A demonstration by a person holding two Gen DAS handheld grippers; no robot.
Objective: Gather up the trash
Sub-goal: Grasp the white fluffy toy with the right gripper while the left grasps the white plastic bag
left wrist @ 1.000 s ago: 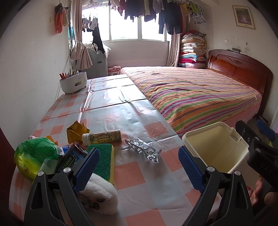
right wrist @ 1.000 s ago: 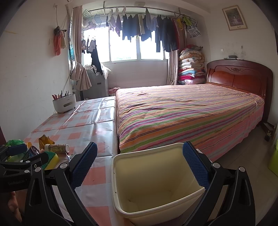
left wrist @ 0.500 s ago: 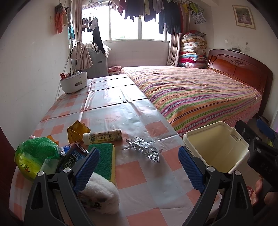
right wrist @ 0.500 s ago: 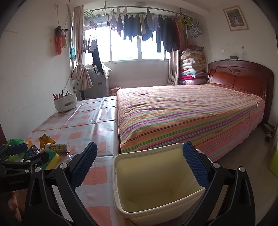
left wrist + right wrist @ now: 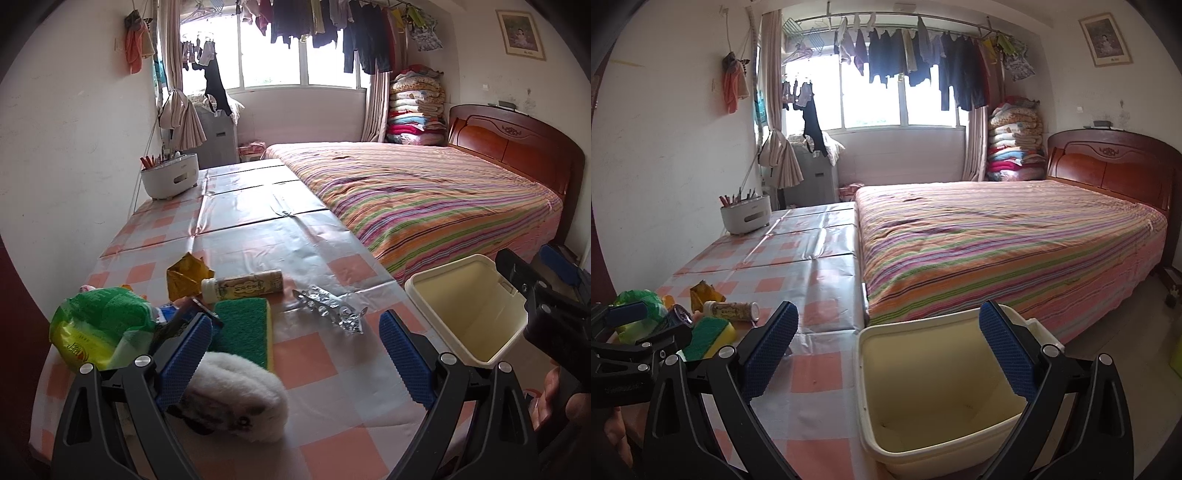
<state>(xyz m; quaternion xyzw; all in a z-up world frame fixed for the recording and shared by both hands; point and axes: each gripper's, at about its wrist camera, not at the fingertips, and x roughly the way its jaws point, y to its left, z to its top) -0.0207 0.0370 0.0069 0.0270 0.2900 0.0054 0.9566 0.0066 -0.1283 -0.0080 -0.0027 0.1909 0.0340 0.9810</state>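
Both grippers gape wide and hold nothing — the left gripper (image 5: 293,354) over the crumpled foil (image 5: 330,309), the right gripper (image 5: 886,349) above the cream bin (image 5: 934,391).

No wording can be made out with confidence: the green and yellow bag (image 5: 92,328) at lower left carries red lettering too distorted to read, and the printed label on the lying bottle (image 5: 243,286) at centre is blurred.

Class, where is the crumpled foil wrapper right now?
In the left wrist view, the foil wrapper lies on the table, between the bottle and the bin.
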